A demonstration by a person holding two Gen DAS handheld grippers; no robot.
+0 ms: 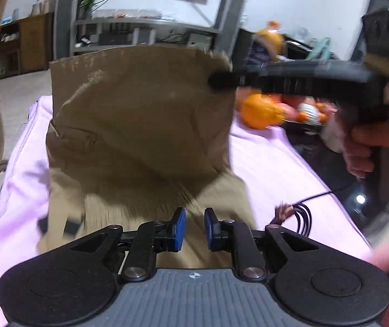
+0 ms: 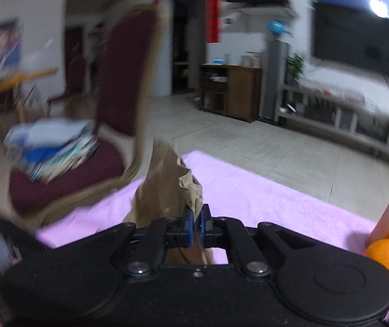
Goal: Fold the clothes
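Jaws of the right gripper (image 2: 196, 224) are pinching the brown garment (image 1: 140, 114) upright over the pink-covered desk (image 1: 271, 158); the left gripper (image 1: 195, 229) is hanging narrowly parted, gripping nothing

You are looking at a tan-brown garment (image 1: 140, 114), plain and creased, lying partly on the pink cloth-covered surface. Its far part is lifted into an upright sheet with its top edge raised off the surface, while its near part lies flat and blurred, with two small dark patches near its left edge. In the right wrist view the same cloth (image 2: 167, 188) rises as a crumpled, bunched peak, with a fold of it pinched between the blue pads there.
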